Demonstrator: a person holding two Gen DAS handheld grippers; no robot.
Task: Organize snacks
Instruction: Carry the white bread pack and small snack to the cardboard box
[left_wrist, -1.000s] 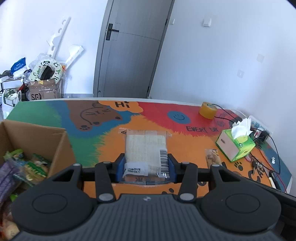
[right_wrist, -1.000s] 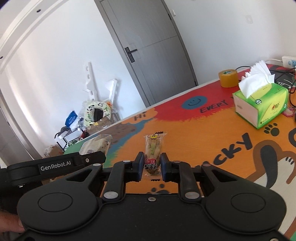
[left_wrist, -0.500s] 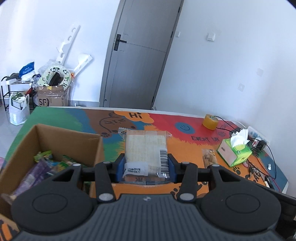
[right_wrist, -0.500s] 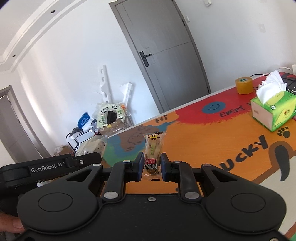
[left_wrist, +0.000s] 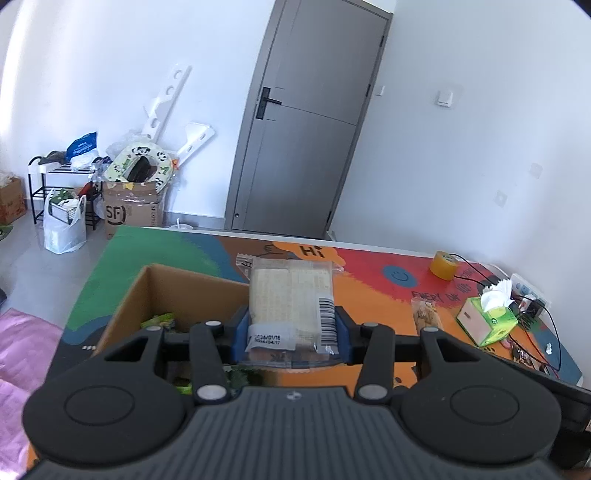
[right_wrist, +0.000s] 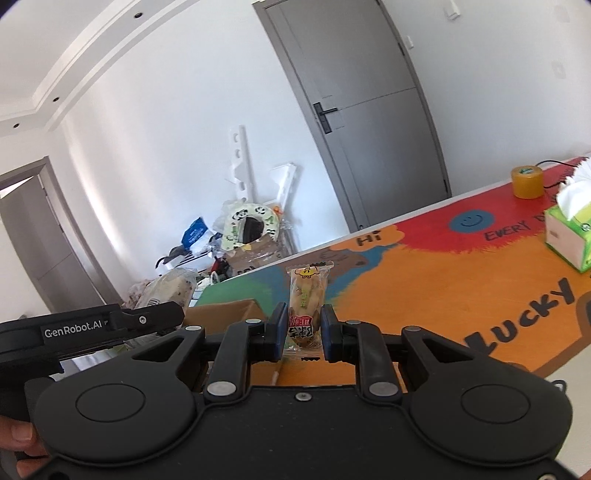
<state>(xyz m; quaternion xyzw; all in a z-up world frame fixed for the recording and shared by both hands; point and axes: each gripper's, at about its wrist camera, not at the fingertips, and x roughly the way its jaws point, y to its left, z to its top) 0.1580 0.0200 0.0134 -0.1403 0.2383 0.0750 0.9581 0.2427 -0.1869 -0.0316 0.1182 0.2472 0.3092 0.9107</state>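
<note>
My left gripper (left_wrist: 290, 338) is shut on a clear flat packet of pale crackers (left_wrist: 291, 295) and holds it in the air beside the right wall of an open cardboard box (left_wrist: 155, 291). The box stands on the colourful table and holds several snack packs (left_wrist: 159, 320). My right gripper (right_wrist: 303, 334) is shut on a narrow yellow snack pack (right_wrist: 306, 295) with a red label, held above the table. The box's corner (right_wrist: 225, 310) and the left gripper with its cracker packet (right_wrist: 168, 290) show at the left of the right wrist view.
Another small snack packet (left_wrist: 424, 314) lies on the table to the right. A green tissue box (left_wrist: 485, 321), a tape roll (left_wrist: 445, 264), a power strip and cables sit at the far right. The tissue box (right_wrist: 570, 236) and tape (right_wrist: 526, 181) also show in the right wrist view.
Both grippers have risen and moved left with their packets. The cardboard box has come further under the left gripper, and its corner has come into the right wrist view.
</note>
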